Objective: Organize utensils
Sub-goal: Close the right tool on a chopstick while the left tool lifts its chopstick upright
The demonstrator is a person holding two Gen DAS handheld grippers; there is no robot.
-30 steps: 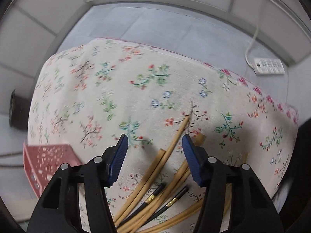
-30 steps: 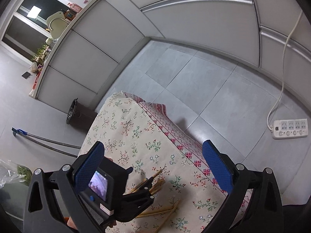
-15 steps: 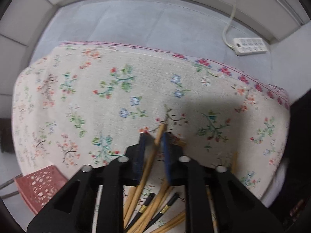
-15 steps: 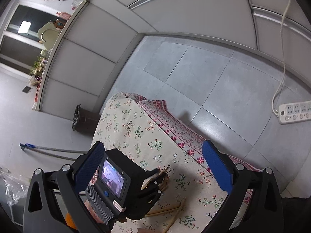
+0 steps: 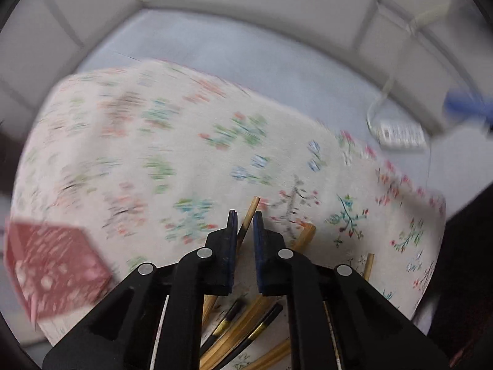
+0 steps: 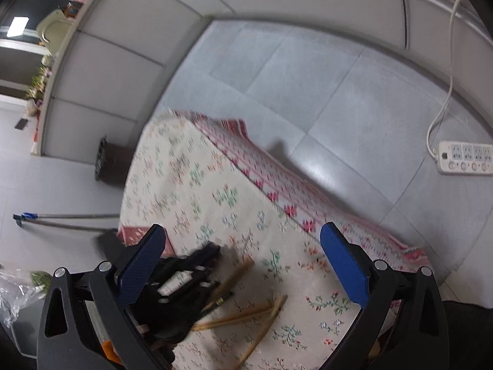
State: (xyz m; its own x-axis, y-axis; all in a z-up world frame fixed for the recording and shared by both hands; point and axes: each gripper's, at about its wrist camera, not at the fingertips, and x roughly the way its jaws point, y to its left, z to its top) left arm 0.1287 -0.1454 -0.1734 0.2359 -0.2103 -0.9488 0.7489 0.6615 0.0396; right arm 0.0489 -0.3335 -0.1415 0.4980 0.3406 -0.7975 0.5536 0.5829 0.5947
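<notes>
Covered by a floral tablecloth (image 5: 191, 141), with gray floor tiles (image 6: 323, 71) beyond its far edge. A white power strip (image 6: 465, 157) down on those tiles, its cord running up toward the wall. At the table's left edge, a red perforated basket (image 5: 52, 265), badly blurred, contents impossible to make out.

Left gripper (image 5: 245, 217) tilted steeply down over the cloth, jaws closing and nearly together, pads pressed on one light wooden chopstick (image 5: 251, 211) whose tip pokes out just past the fingertips. Seen from the right wrist as a blurred black shape (image 6: 185, 280) low over the pile.

Right gripper (image 6: 243, 246) angled down above the table's right part, blue pads spread wide, nothing between them.

Beneath and behind the left gripper, a loose heap of chopsticks (image 5: 246, 326) on the cloth: several pale wooden ones, plus black ones with gold bands. A few more wooden sticks (image 6: 246, 317) scattered just beside the heap, crossing each other.
</notes>
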